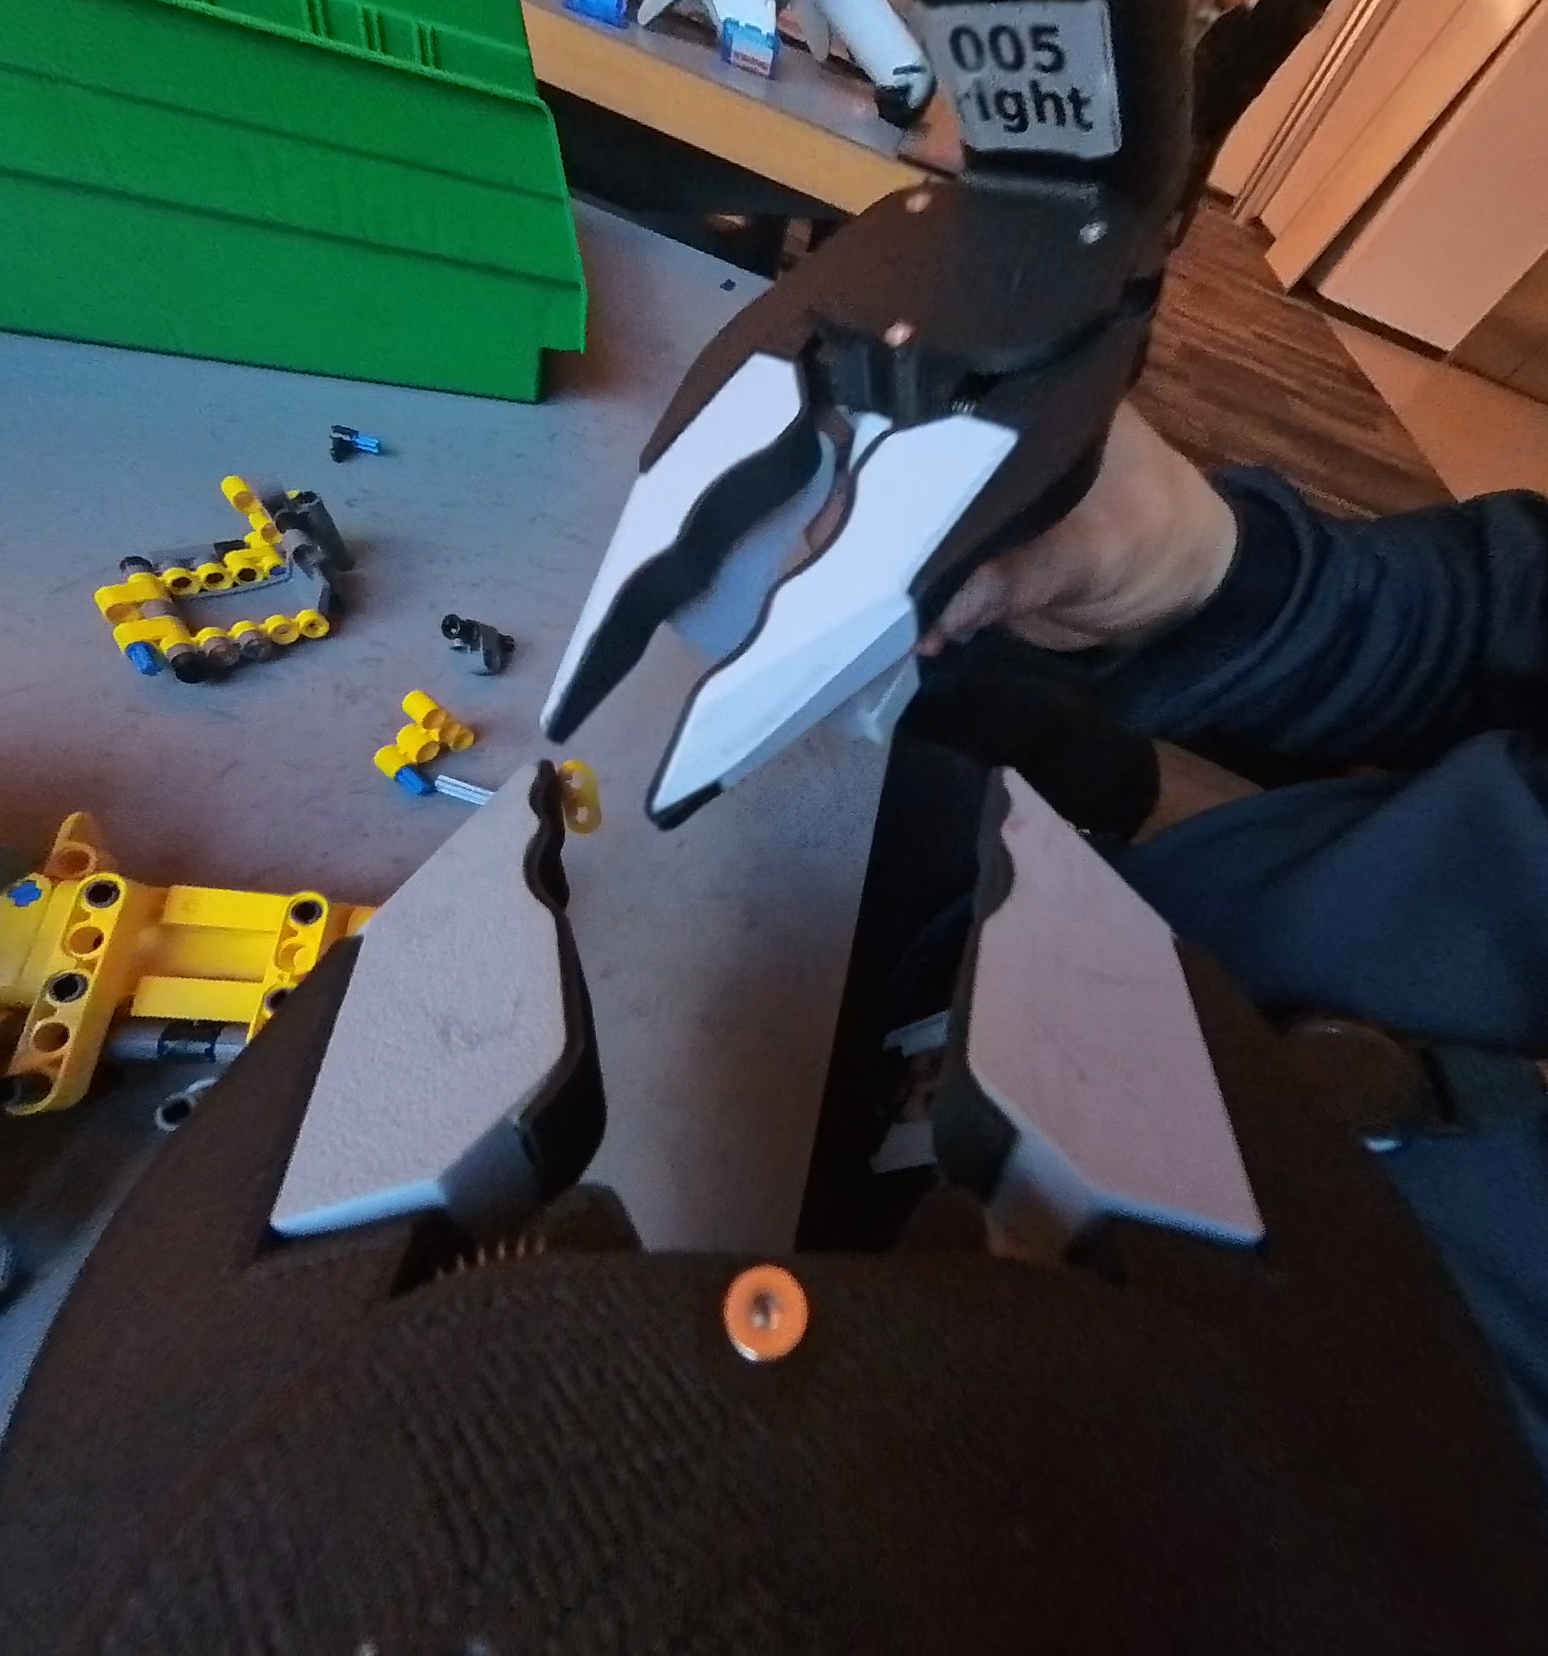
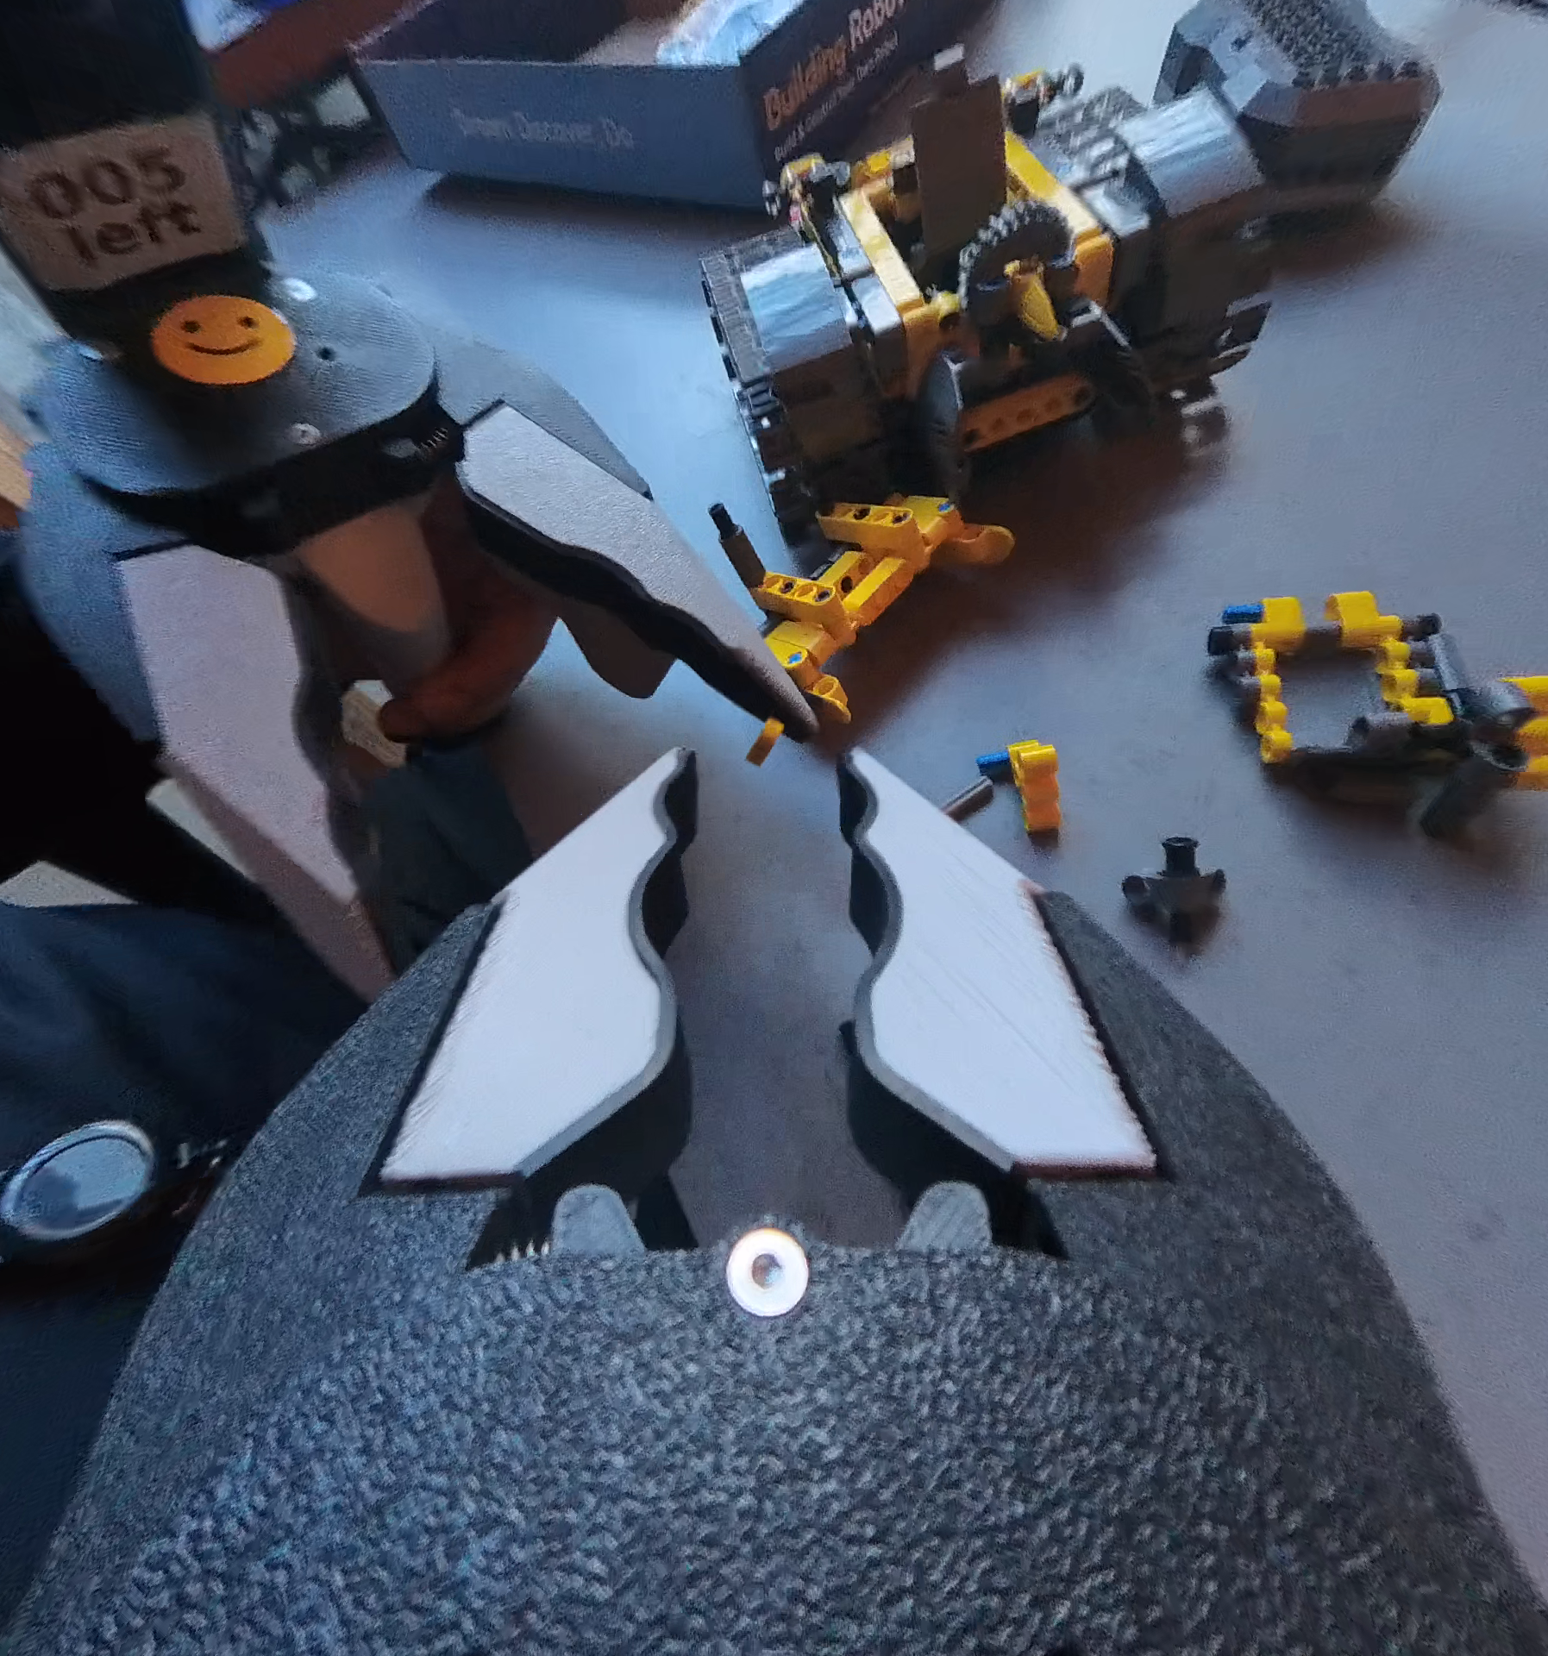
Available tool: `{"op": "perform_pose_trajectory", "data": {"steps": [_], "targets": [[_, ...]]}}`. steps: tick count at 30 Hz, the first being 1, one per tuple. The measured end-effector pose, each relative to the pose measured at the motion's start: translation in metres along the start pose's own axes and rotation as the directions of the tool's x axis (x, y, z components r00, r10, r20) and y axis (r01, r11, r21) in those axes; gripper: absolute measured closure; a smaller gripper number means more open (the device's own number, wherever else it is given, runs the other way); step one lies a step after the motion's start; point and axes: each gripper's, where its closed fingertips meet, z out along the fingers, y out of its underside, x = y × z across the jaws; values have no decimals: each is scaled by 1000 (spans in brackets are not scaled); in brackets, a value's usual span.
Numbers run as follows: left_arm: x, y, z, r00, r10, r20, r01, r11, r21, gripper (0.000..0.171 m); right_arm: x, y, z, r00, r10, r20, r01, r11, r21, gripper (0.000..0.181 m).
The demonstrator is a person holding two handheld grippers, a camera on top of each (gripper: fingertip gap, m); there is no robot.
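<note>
The left gripper (image 1: 765,780) is spread wide; a small yellow piece (image 1: 580,794) is seen at its left fingertip (image 1: 541,784), though contact cannot be judged. The right gripper (image 2: 765,762) is parted moderately and empty, just before that piece. A yellow connector (image 2: 1034,784) and black connector (image 2: 1175,889) lie nearby on the table (image 2: 1379,1030).

The left tool (image 1: 770,780) is built of coarse black printed plastic, with two pale grey wavy-edged fingers (image 1: 447,1004) and a copper-toned screw; the right tool (image 2: 765,762) matches it, with a silver screw; an orange smiley disc and a lettered tag are carried; dark sleeves (image 1: 1379,609) and a wristwatch (image 2: 71,1183) are worn.
</note>
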Motion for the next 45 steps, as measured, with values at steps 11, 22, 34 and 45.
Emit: {"op": "perform_pose_trajectory", "data": {"steps": [11, 22, 34, 45], "targets": [[-8, 4, 5, 994, -106, 27, 106, 994, 1, 79, 31, 16, 3, 994, -29, -106, 19, 996, -88, 174], [-17, 9, 4, 987, -146, 66, 147, 989, -13, 88, 94, 21, -45, 934, -103, -343, 58, 989, -138, 174], [-15, 14, -18, 996, 14, 83, -9, 998, -62, 105, 188, 19, -54, 823, -80, -562, -13, 987, -159, 166], [-27, 47, 9, 927, 280, 252, -181, 917, -355, 125, 202, 20, -40, 838, -61, -542, -60, 977, -203, 177]]}}
